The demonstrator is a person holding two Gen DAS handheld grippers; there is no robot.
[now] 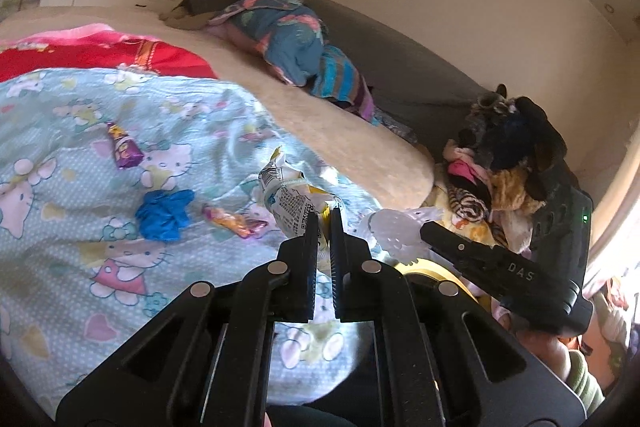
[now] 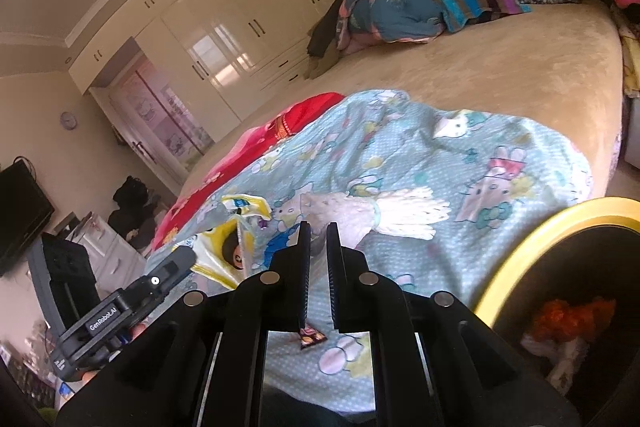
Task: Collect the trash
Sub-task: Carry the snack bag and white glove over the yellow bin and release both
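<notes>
My left gripper (image 1: 324, 217) is shut on a crumpled white and yellow snack wrapper (image 1: 290, 193) and holds it above the Hello Kitty blanket (image 1: 80, 187). On the blanket lie a purple wrapper (image 1: 125, 147), a crumpled blue glove (image 1: 164, 214) and an orange-pink candy wrapper (image 1: 234, 222). My right gripper (image 2: 318, 227) is nearly shut and empty, over a white crumpled plastic piece (image 2: 384, 215). The yellow wrapper (image 2: 236, 231) in the left gripper shows at the left of the right wrist view. A yellow-rimmed trash bin (image 2: 532, 247) with trash inside sits at the lower right.
A beige bed cover (image 2: 480, 67) lies beyond the blanket, with a pile of folded clothes (image 1: 288, 39) at the far end. A heap of clothes and toys (image 1: 504, 163) stands at the right. White wardrobes (image 2: 224, 27) line the far wall. A red blanket (image 1: 100, 55) lies at the left.
</notes>
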